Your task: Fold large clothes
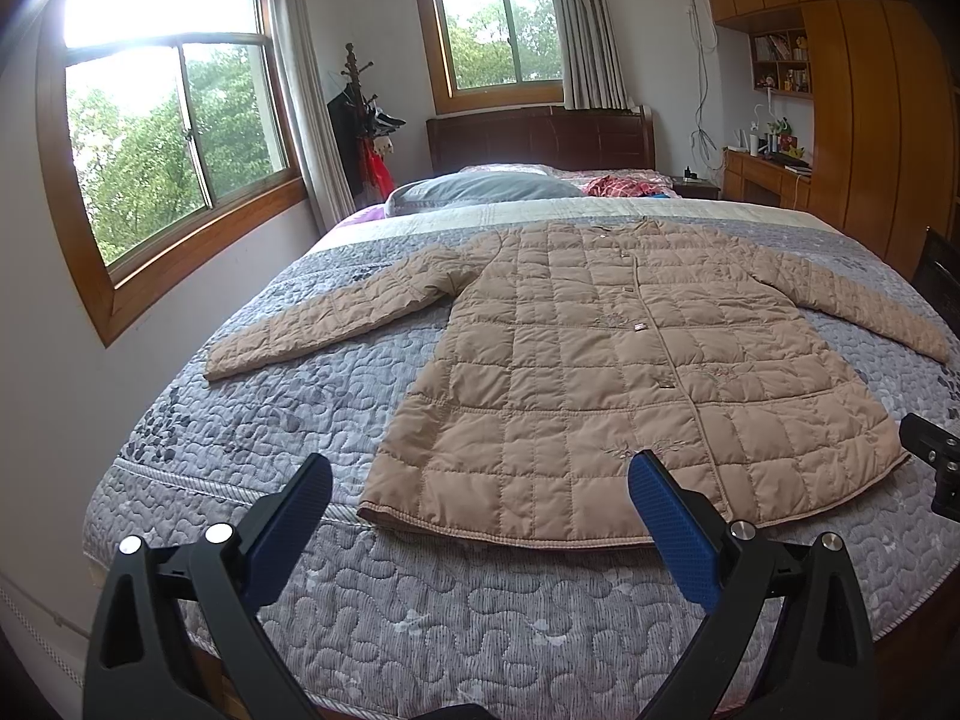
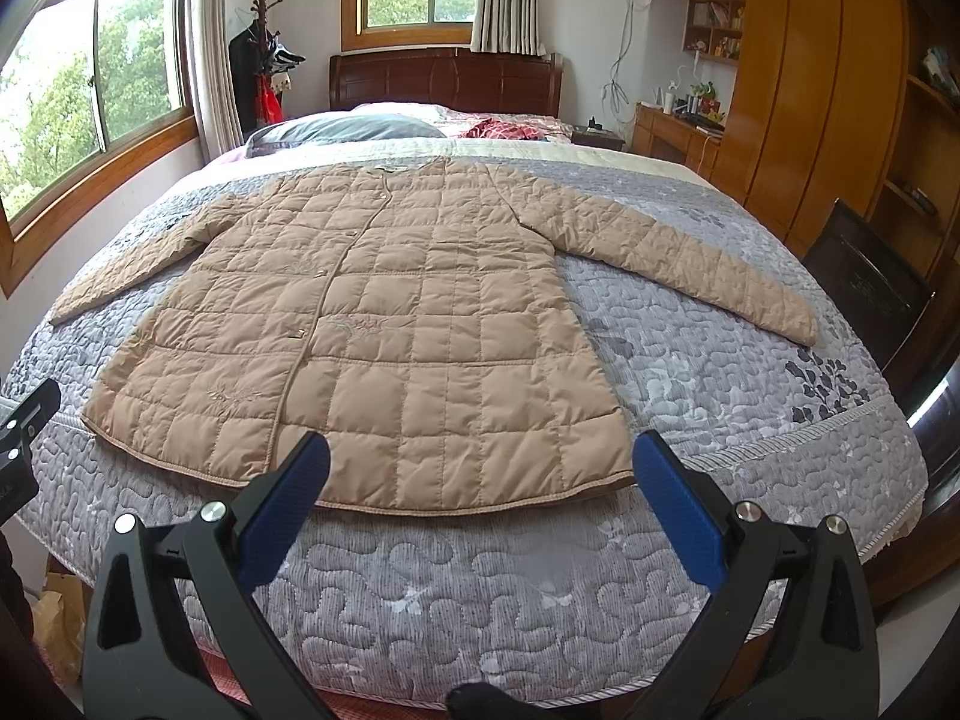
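Note:
A long tan quilted coat [image 1: 600,372] [image 2: 372,324] lies flat and face up on the grey quilted bedspread [image 1: 372,612] [image 2: 492,588], both sleeves spread out to the sides and its hem toward me. My left gripper [image 1: 480,474] hovers open above the foot of the bed, near the left half of the hem, holding nothing. My right gripper [image 2: 480,450] is open too, over the right half of the hem, and touches nothing. Part of the right gripper's black body [image 1: 936,462] shows at the right edge of the left wrist view.
A grey pillow [image 1: 480,189] and a red checked cloth [image 1: 624,185] lie near the dark wooden headboard [image 1: 540,138]. Windows and a wall run along the left side. A coat stand [image 1: 360,120] is in the corner. Wooden wardrobes [image 2: 810,90] and a dark chair [image 2: 864,288] are on the right.

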`<state>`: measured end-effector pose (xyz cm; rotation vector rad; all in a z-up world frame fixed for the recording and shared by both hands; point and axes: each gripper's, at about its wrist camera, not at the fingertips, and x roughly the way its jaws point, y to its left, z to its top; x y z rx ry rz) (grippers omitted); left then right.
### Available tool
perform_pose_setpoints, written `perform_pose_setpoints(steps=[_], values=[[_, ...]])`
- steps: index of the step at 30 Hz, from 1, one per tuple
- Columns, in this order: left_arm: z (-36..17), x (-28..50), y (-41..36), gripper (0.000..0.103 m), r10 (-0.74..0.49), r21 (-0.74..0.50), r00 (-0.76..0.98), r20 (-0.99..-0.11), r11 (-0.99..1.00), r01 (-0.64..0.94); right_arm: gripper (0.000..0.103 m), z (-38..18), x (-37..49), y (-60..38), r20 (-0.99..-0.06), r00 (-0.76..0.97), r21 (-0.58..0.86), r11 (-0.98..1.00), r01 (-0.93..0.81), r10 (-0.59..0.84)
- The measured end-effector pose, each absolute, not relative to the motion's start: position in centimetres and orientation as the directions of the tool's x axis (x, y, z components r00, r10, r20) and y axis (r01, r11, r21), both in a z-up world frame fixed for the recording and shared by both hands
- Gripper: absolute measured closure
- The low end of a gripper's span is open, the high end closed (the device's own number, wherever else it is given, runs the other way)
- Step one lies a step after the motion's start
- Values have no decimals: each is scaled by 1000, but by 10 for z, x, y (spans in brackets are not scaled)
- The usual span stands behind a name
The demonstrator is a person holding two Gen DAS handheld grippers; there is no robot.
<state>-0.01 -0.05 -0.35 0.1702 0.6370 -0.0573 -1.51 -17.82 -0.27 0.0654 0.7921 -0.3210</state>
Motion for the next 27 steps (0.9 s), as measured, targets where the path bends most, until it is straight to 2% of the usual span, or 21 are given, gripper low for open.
perform_pose_setpoints(steps=[27], values=[[-1,2,3,4,6,148,806,-592,984,101,3,-3,-13,-176,-709,657,-64,952,300,-255]])
